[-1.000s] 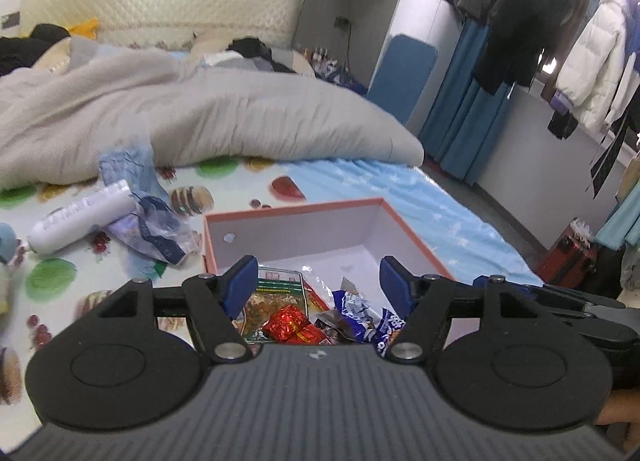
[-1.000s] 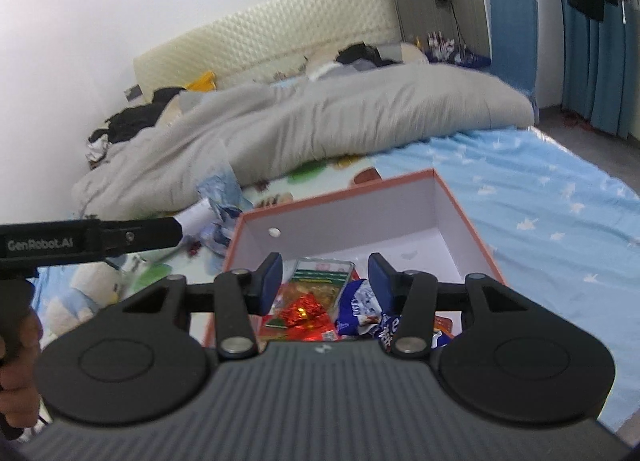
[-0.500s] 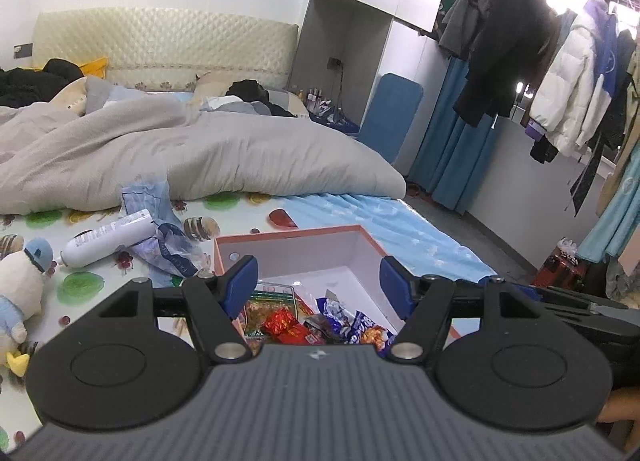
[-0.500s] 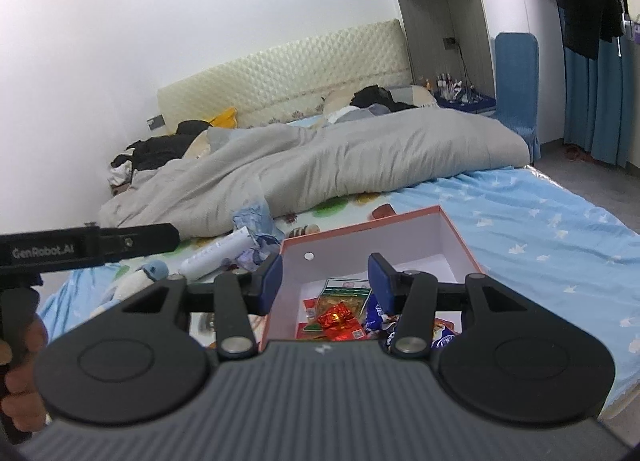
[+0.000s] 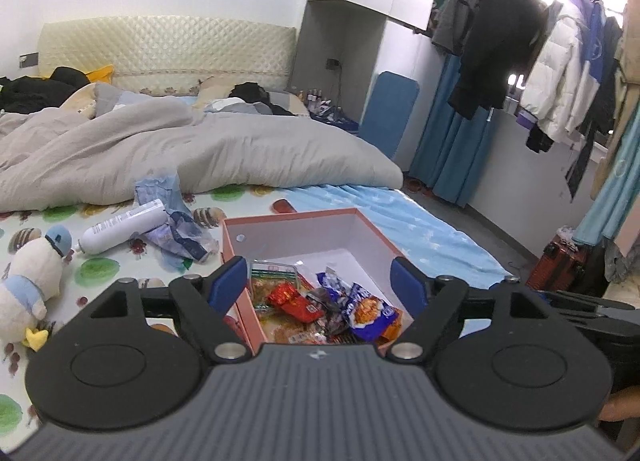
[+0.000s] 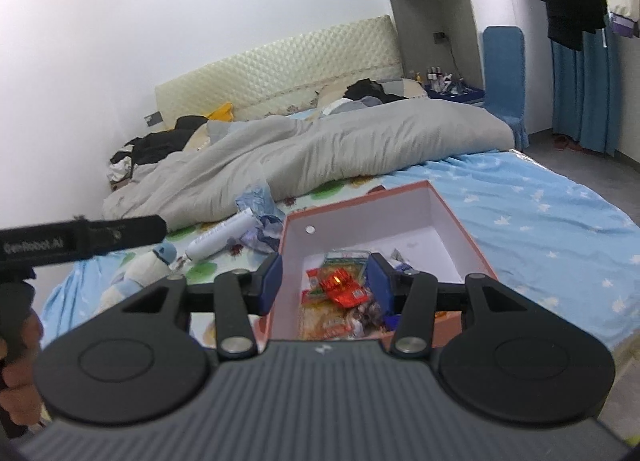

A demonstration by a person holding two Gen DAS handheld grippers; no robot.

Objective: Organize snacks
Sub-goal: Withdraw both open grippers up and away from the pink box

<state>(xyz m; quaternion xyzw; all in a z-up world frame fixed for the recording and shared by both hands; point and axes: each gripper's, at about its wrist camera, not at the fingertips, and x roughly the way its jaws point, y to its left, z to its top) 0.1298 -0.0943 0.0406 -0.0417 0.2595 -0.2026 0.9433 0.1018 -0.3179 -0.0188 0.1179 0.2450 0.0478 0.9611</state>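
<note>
An open pink box with a white inside lies on the bed. Several snack packets are piled in its near end: a red packet, a blue and orange packet and a clear green-edged packet. My left gripper is open and empty, held above and behind the box. My right gripper is open and empty, also above the near end of the box.
A white bottle, crumpled blue wrapping and a plush toy lie left of the box. A grey duvet covers the far bed. Clothes hang at the right.
Both grippers have risen and pulled back from the box, so it looks smaller and more of the room shows. Both stay open and empty.
</note>
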